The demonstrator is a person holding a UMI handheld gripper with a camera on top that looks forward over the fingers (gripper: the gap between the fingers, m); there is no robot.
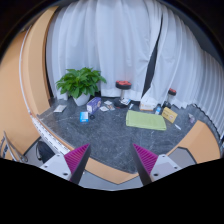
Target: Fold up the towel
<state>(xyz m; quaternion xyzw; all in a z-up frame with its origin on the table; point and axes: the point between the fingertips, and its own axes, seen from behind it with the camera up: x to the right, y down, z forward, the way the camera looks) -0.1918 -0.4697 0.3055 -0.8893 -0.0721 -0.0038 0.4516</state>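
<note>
A light green towel (146, 120) lies flat on the dark grey floor, well beyond my fingers and a little to the right. My gripper (112, 160) is open and empty, held high above the floor. Its two magenta pads (77, 158) stand wide apart. Nothing is between them.
A potted green plant (81, 84) stands by the white curtain (115, 45). Small boxes and papers (92, 107) lie near it. Two red-topped stools (123, 88) stand at the back. A tan curved edge (195, 140) borders the floor at left, right and near me.
</note>
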